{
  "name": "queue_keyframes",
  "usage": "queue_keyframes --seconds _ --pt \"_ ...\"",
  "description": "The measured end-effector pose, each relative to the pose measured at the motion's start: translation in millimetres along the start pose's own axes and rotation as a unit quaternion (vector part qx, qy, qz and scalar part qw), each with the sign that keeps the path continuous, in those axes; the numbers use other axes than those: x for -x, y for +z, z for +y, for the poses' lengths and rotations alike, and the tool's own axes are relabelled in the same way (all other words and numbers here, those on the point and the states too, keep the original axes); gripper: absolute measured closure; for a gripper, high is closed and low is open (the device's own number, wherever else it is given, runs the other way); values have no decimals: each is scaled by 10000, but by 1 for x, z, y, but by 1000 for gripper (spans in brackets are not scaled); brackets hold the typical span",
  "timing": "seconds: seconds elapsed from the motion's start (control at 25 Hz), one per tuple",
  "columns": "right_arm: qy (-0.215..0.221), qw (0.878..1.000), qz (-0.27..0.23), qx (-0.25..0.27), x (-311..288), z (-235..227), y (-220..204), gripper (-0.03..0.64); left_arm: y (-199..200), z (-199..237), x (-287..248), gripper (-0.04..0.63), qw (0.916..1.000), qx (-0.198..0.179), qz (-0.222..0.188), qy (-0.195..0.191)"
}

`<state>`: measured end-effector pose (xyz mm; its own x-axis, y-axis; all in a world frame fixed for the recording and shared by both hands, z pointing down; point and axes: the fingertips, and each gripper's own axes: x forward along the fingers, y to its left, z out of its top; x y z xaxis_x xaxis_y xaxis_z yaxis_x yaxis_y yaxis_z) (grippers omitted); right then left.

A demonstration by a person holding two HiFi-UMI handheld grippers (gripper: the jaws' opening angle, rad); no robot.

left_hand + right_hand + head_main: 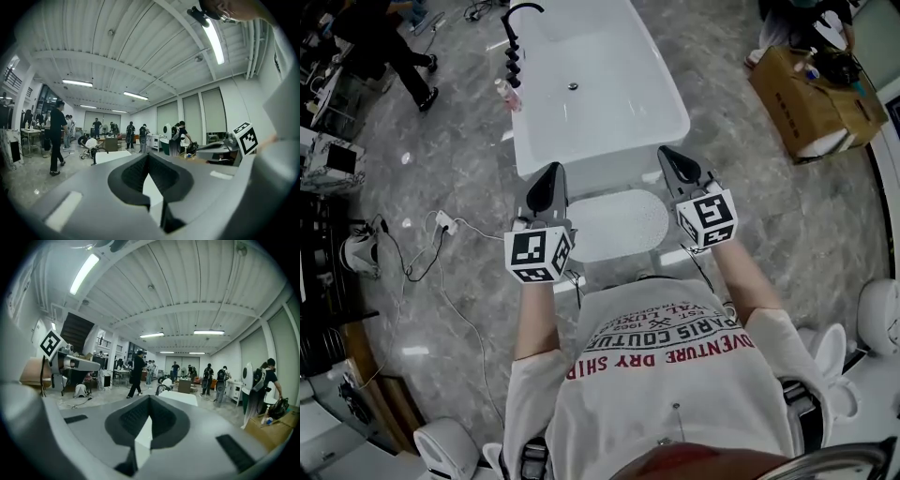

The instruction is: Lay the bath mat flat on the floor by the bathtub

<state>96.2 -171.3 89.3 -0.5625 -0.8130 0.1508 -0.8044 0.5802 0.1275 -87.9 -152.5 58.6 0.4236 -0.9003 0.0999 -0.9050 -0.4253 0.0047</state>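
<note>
A white oval bath mat point(617, 223) lies flat on the grey marble floor, against the near end of the white bathtub point(591, 84). My left gripper point(547, 187) hangs over the mat's left edge, shut, with nothing between its jaws. My right gripper point(678, 167) hovers over the mat's right edge, also shut and empty. Both gripper views look level across the room, past closed jaws. The mat is hidden in them, but the bathtub's point(112, 156) rim shows in the left gripper view and the bathtub point(180, 397) shows again in the right gripper view.
A black faucet point(517, 37) and a bottle point(506, 94) stand at the tub's left side. Cables and a power strip point(442, 223) trail on the floor to the left. An open cardboard box point(811, 98) sits at the far right. A person point(394, 47) walks at the far left.
</note>
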Motion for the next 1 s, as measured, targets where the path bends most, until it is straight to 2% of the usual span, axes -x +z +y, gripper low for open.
queue_keyframes --seconds 0.16,0.44,1.0 --pt "79 10000 -10 -16 2 6 3 609 7 -3 6 584 10000 -24 -64 20" --pt "217 9998 -34 -1 5 21 5 610 -3 -10 20 584 9999 -81 89 106" --pt "178 9995 -240 -66 40 31 7 609 -4 -42 52 584 9997 -183 35 130"
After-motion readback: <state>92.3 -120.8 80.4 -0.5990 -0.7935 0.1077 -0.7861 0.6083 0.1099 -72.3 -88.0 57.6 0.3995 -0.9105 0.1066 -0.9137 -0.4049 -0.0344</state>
